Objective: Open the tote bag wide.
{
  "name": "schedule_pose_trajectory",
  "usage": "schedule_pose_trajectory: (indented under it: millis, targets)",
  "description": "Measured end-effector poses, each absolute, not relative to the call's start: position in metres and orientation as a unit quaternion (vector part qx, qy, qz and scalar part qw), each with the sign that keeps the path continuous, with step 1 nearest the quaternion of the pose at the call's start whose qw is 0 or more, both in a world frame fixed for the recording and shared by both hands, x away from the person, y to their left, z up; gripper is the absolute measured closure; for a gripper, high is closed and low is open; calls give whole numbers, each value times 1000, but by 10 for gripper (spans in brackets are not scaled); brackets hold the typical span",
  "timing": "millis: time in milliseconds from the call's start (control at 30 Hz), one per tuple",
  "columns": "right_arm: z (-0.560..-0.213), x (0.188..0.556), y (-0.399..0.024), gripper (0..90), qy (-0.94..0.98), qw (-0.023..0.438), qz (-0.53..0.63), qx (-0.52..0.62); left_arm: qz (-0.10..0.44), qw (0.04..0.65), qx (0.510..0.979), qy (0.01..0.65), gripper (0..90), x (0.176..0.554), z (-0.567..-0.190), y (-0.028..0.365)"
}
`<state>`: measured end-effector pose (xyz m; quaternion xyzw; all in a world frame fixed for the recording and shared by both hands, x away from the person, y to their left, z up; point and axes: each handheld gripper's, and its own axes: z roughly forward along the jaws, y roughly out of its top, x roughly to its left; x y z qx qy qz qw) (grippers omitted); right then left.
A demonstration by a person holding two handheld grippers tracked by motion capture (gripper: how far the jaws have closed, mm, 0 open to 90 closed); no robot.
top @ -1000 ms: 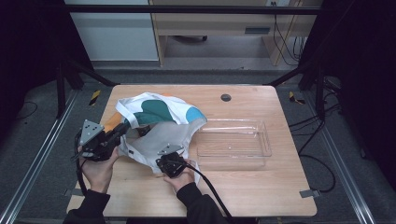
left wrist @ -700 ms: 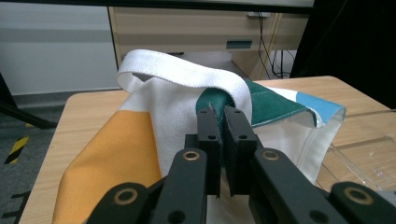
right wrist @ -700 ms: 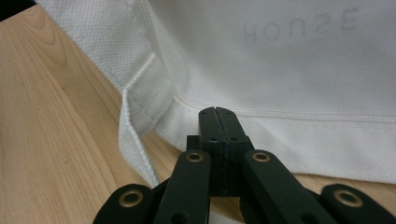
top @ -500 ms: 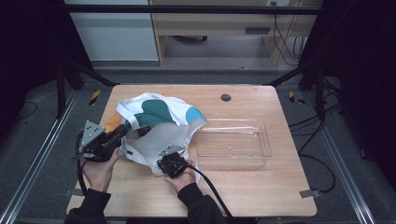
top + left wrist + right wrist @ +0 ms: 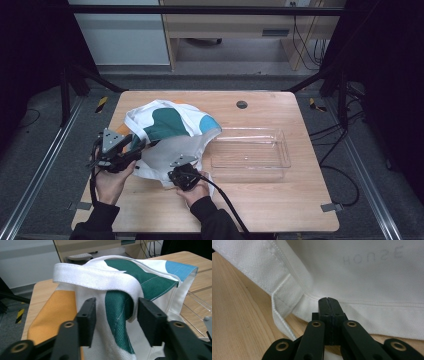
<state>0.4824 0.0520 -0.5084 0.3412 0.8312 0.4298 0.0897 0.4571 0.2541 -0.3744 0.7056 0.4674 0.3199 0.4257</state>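
Your tote bag lies crumpled on the wooden table, spreading from centre toward 9 o'clock. Your left gripper stands released, jaws apart on either side of a fold of green-and-white cloth and the white strap. Your right gripper is clenched on the bag's white hem at 6 o'clock. A clear plastic tray sits at 3 o'clock, just beside the bag.
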Motion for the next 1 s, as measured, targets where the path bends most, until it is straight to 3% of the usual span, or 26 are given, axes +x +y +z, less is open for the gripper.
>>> schedule_pose_trajectory:
  millis: [167,233,700,1000]
  targets:
    - [-509,483,52,900,831,89,431,340,321,419,712,464,768,460,-371,254]
    - [-509,483,52,900,831,89,432,339,323,421,710,464,804,460,-368,254]
    - [-500,488,51,900,819,107,451,338,309,477,660,491,829,473,-355,262]
    - [-500,493,53,900,821,105,445,342,310,481,641,512,830,487,-353,264]
